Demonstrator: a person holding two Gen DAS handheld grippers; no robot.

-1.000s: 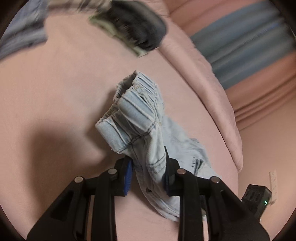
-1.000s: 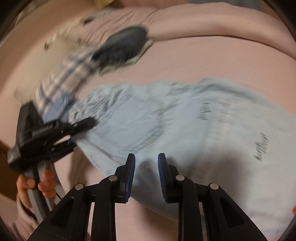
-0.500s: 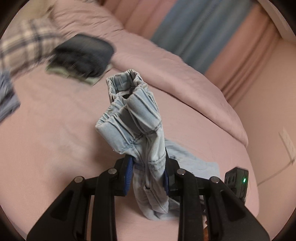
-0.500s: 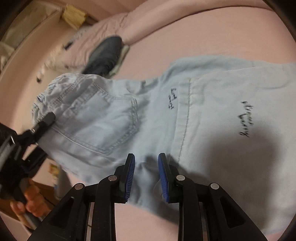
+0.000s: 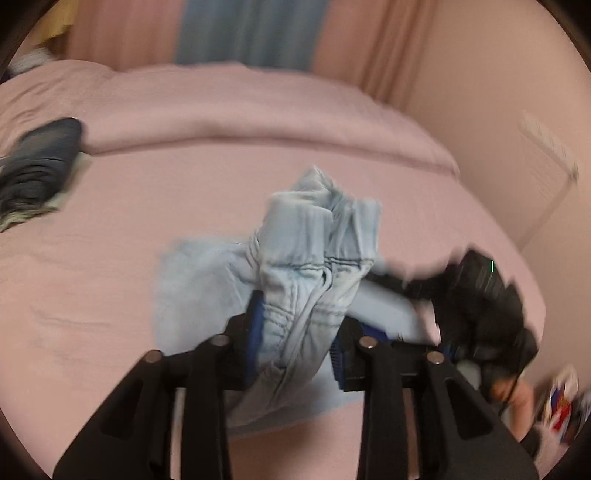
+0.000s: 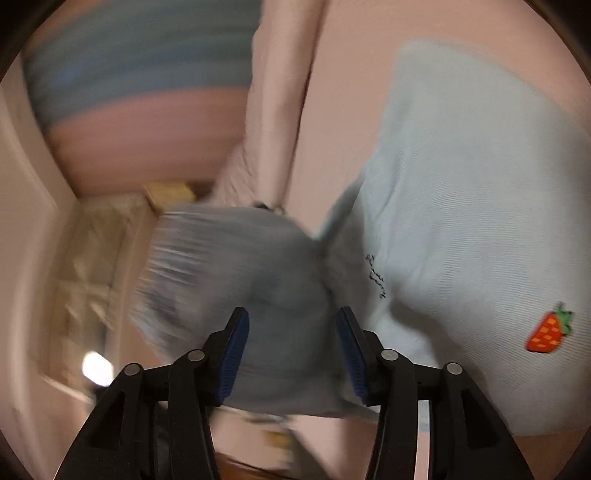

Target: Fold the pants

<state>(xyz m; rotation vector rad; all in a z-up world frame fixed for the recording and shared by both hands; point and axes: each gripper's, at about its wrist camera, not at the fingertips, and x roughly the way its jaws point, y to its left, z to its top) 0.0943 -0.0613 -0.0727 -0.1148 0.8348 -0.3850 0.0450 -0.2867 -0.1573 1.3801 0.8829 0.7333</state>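
Note:
The light blue denim pants point(image 5: 306, 251) lie on the pink bed point(image 5: 147, 206). Their bunched waistband stands up between the pads of my left gripper point(image 5: 297, 339), which is still shut on it while its jaws are opening. Close by on the right in the left wrist view is the right gripper point(image 5: 476, 295), a black blur. In the right wrist view my right gripper point(image 6: 292, 350) has its jaws opening wide, with blurred denim point(image 6: 258, 280) between the pads but not pinched. A flat pant leg point(image 6: 461, 177) with a strawberry patch point(image 6: 548, 330) spreads to the right.
A dark folded garment point(image 5: 40, 162) lies at the bed's far left. A rolled pink duvet point(image 5: 258, 110) runs along the back, below pink and blue curtains point(image 5: 251, 33). A wall point(image 5: 498, 110) closes the right side. A person's hand point(image 5: 513, 402) shows at the lower right.
The left gripper has carried the waistband across the bed towards the right gripper, and both views have rolled. The right gripper's jaws have spread wide apart, letting go of the cloth.

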